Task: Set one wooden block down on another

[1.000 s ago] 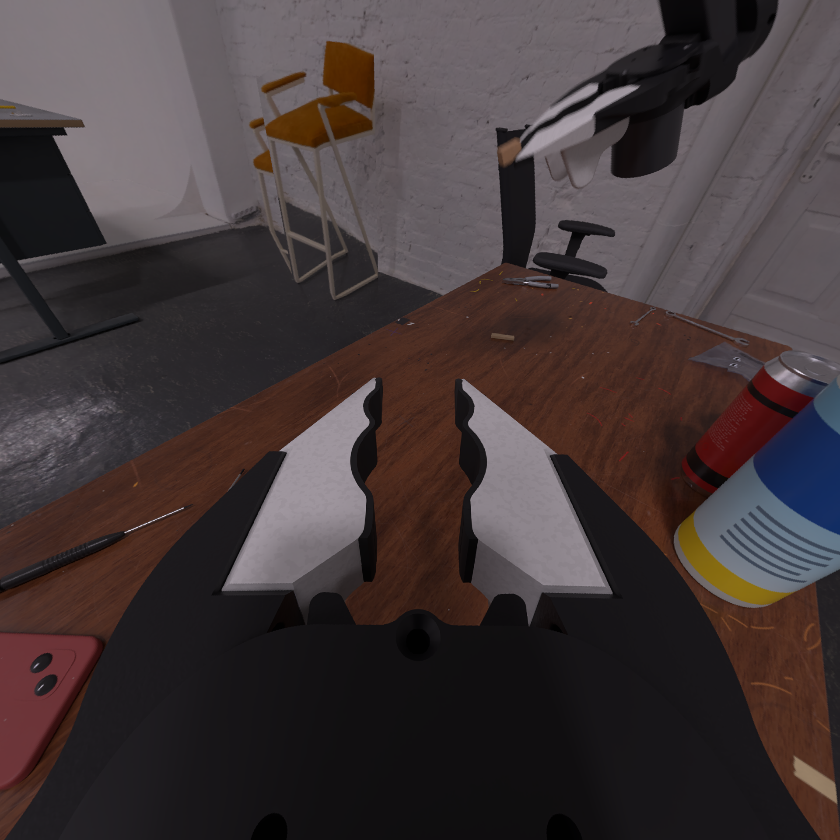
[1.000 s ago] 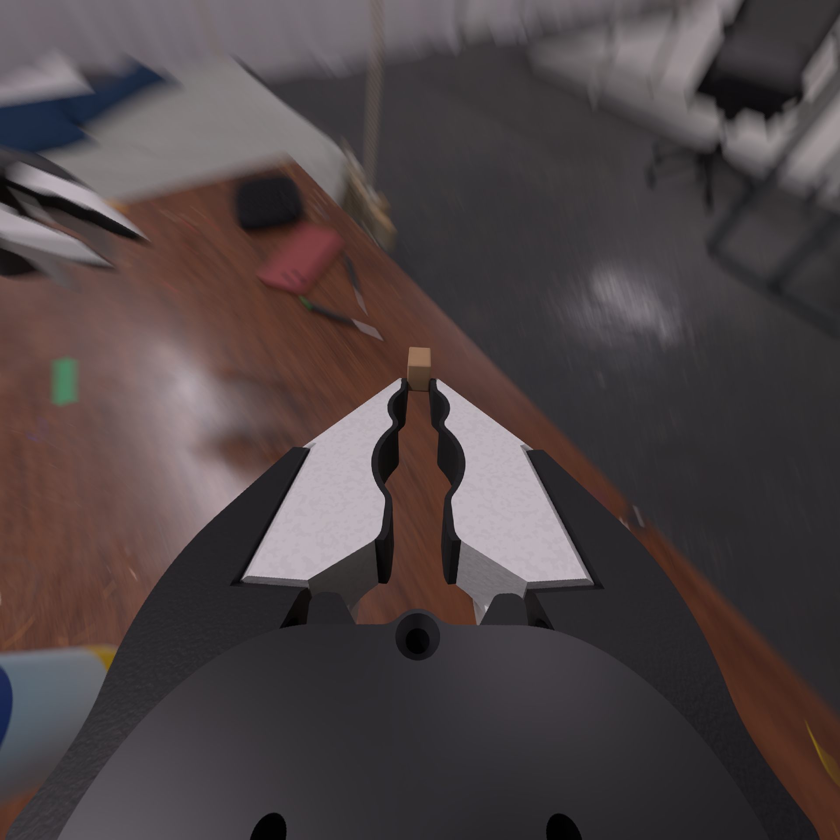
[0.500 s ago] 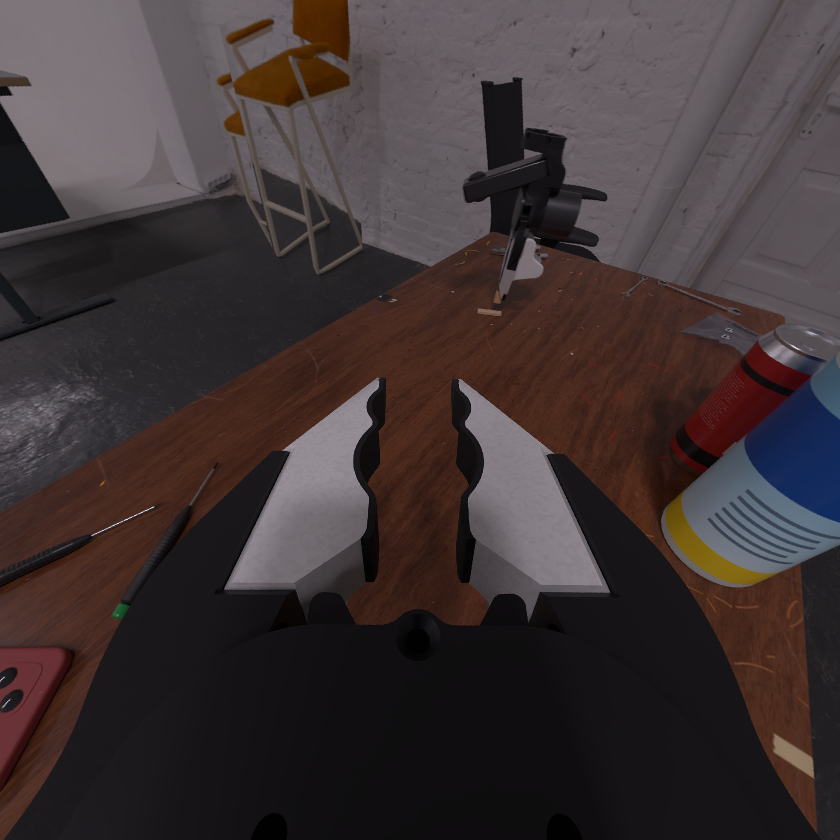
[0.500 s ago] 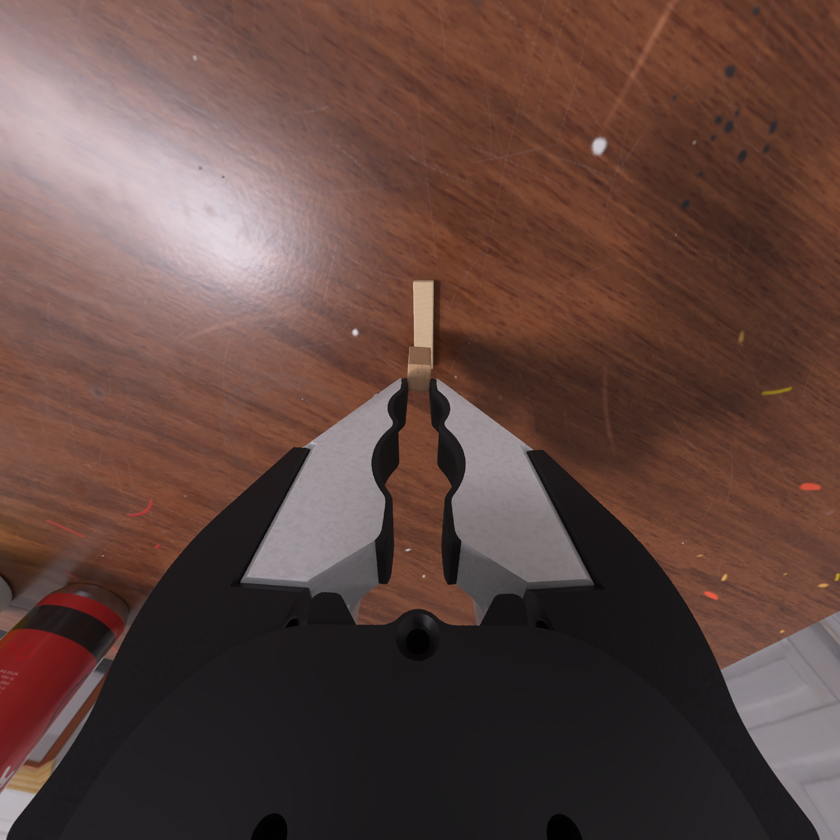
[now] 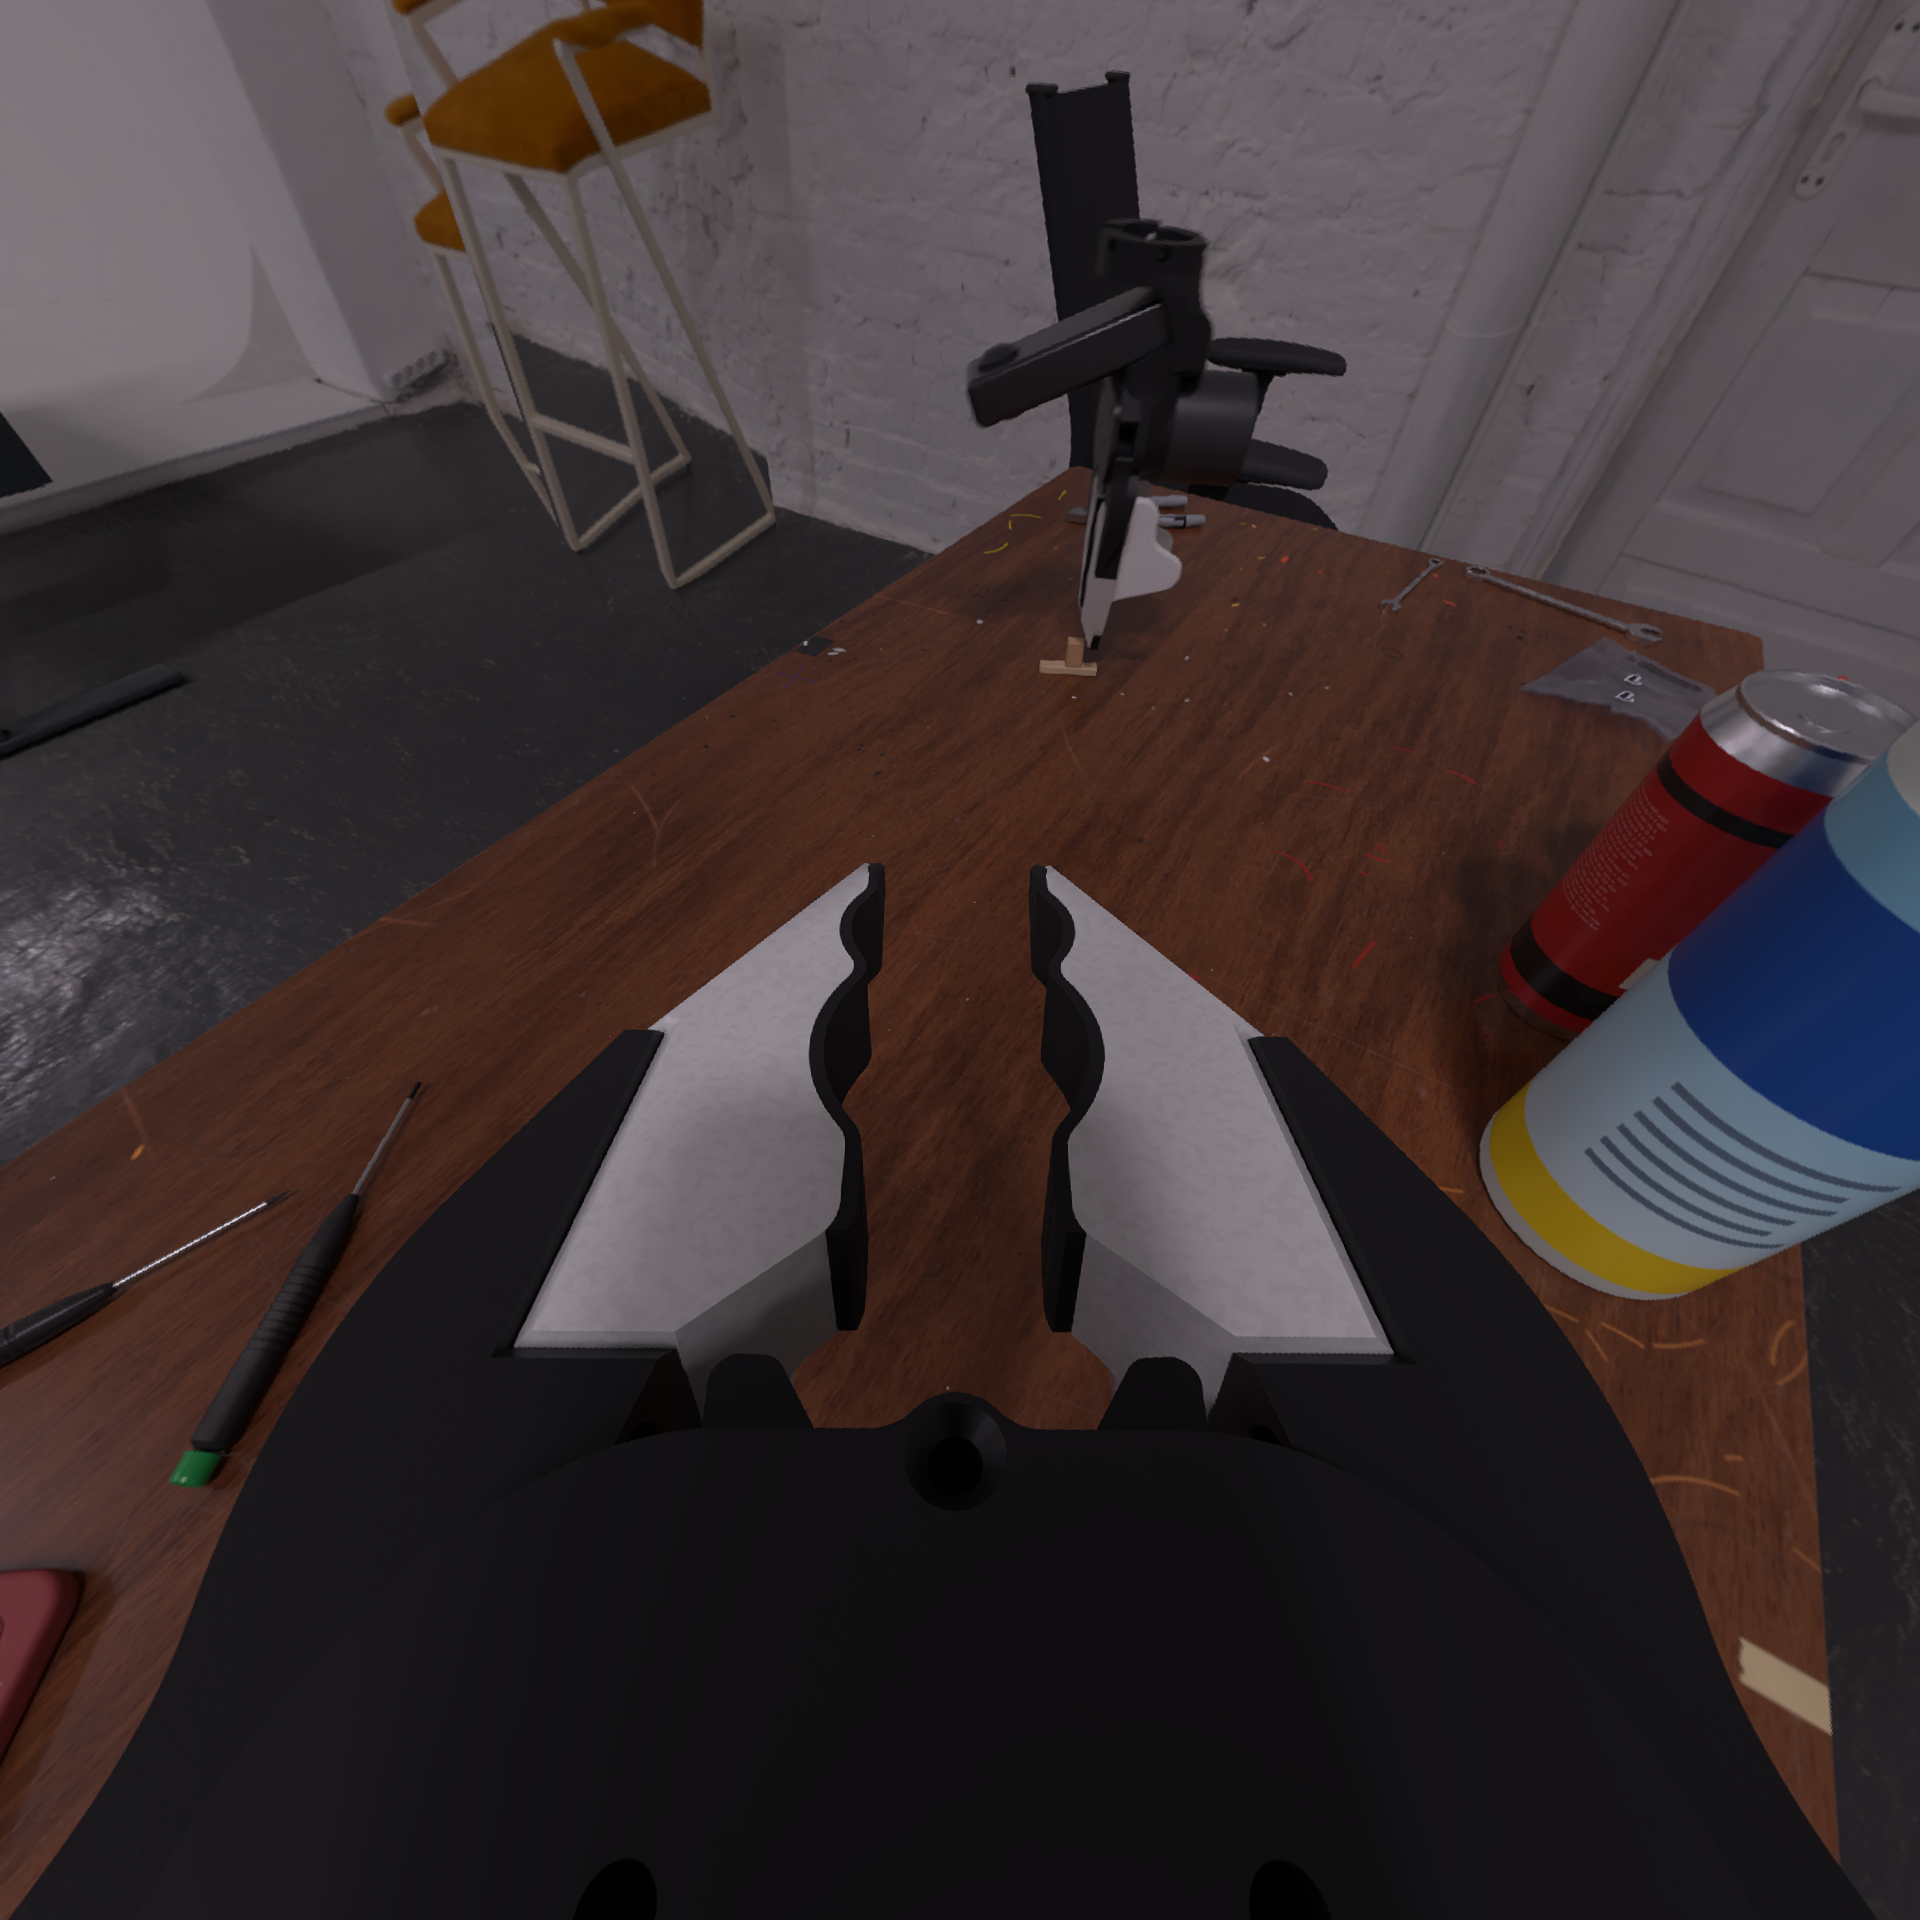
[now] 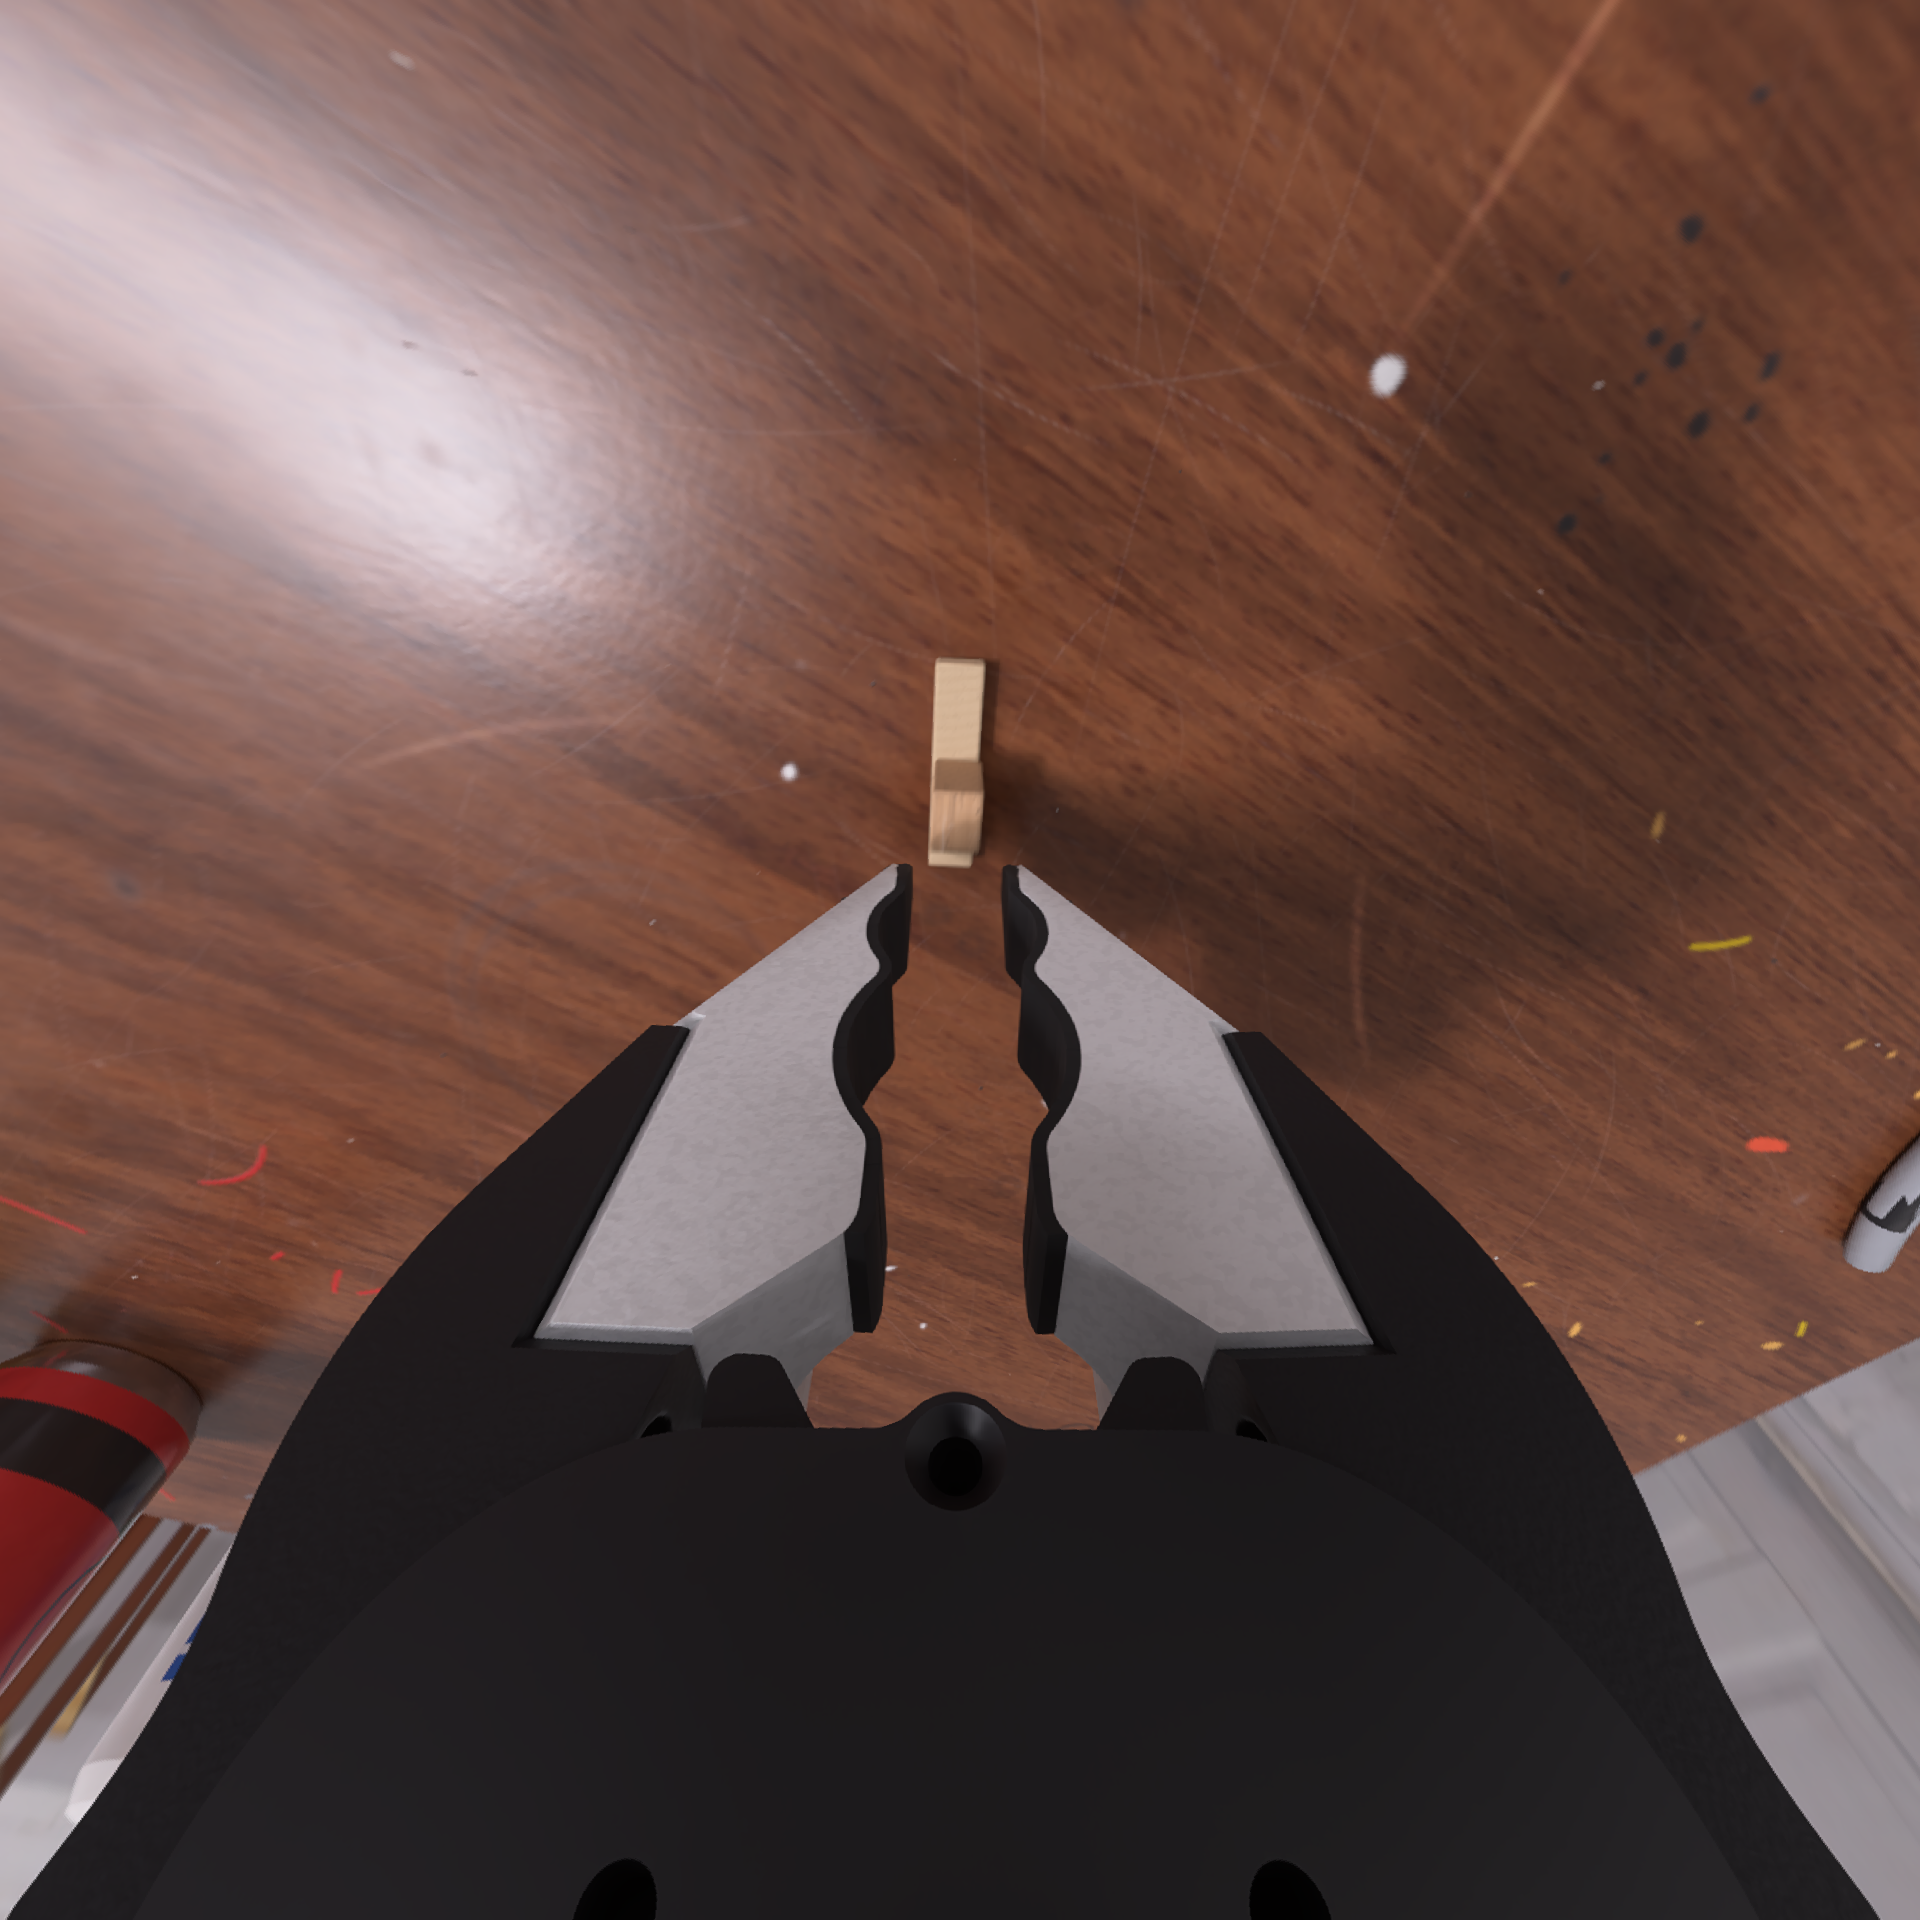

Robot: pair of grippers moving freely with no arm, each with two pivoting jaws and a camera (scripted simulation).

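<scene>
A long flat wooden block [image 6: 958, 707] lies on the brown table [image 6: 520, 727]. A small wooden block [image 6: 954, 816] stands on it near its closer end. My right gripper [image 6: 956, 871] points down at the table, open and empty, its tips just short of the small block and apart from it. In the left wrist view the two blocks show far off as a flat piece [image 5: 1051, 671] with the small one [image 5: 1073, 650] on top, and the right gripper [image 5: 1093, 636] hangs just right of them. My left gripper [image 5: 956, 883] is open and empty, low over the table.
A red can [image 5: 1662, 862] and a large blue, pale and yellow can [image 5: 1714, 1122] stand at the right. Two thin screwdrivers [image 5: 281, 1309] and a red phone [image 5: 21, 1642] lie at the left. Wrenches [image 5: 1538, 603] lie far right. A marker [image 6: 1891, 1216] lies near the right gripper.
My right gripper came down over the flat block, opened and let go of the small block, which now stands on the flat one. The left gripper only drifted slightly.
</scene>
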